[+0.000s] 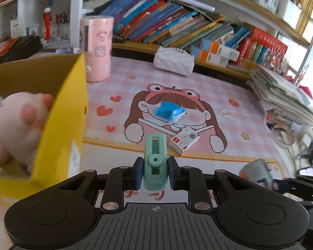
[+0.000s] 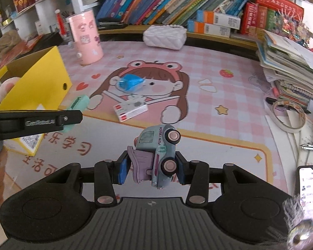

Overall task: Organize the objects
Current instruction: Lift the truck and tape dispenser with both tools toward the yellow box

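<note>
My left gripper (image 1: 155, 174) is shut on a mint-green toothed clip (image 1: 155, 160), held above the pink desk mat beside the yellow box (image 1: 62, 112). A pink plush pig (image 1: 18, 125) lies inside that box. My right gripper (image 2: 154, 166) is shut on a small pale-blue toy truck (image 2: 159, 152), tilted on its side above the mat. On the mat lie a blue packet (image 1: 170, 111) and a small white card box (image 1: 183, 142); they also show in the right wrist view, the packet (image 2: 130, 82) and the card box (image 2: 130, 109). The left gripper with the clip (image 2: 76, 103) shows there at left, next to the yellow box (image 2: 37, 83).
A pink cylinder container (image 1: 97, 48) and a white quilted purse (image 1: 173, 60) stand at the mat's back. A bookshelf (image 1: 167, 25) runs behind. A stack of books and papers (image 2: 290, 66), tape rolls (image 2: 288, 116) and a phone (image 2: 311, 185) sit at the right.
</note>
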The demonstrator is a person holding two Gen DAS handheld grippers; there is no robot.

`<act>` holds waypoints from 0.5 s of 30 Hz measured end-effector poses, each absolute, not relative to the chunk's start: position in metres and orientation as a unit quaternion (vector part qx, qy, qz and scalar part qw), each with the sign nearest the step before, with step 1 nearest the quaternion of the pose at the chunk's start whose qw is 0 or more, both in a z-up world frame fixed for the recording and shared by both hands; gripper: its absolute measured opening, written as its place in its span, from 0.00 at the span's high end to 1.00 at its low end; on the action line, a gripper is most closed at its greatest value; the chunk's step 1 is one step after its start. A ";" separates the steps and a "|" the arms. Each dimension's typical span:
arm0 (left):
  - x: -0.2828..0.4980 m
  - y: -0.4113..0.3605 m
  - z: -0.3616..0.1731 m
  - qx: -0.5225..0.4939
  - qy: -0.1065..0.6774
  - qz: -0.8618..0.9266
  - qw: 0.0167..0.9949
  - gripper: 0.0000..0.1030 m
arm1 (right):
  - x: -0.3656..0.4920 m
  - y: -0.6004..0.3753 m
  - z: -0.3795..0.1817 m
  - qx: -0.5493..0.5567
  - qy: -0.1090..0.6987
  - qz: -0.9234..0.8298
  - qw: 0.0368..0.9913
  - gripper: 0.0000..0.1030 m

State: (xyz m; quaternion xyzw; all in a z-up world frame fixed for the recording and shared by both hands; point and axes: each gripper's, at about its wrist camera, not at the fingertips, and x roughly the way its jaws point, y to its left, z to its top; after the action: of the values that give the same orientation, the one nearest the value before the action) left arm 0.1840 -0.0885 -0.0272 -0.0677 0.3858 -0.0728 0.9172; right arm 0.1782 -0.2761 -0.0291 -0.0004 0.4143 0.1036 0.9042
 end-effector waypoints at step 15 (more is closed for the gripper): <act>0.116 -0.034 -0.013 -0.086 0.373 -0.086 0.920 0.78 | 0.137 -0.218 -0.017 -0.011 0.415 0.113 0.903 0.60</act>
State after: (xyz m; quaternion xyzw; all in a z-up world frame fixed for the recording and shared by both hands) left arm 0.1155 -0.0344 -0.0133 -0.0864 0.3726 -0.0856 0.9200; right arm 0.1372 -0.2177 -0.0169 -0.0113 0.4150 0.1130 0.9027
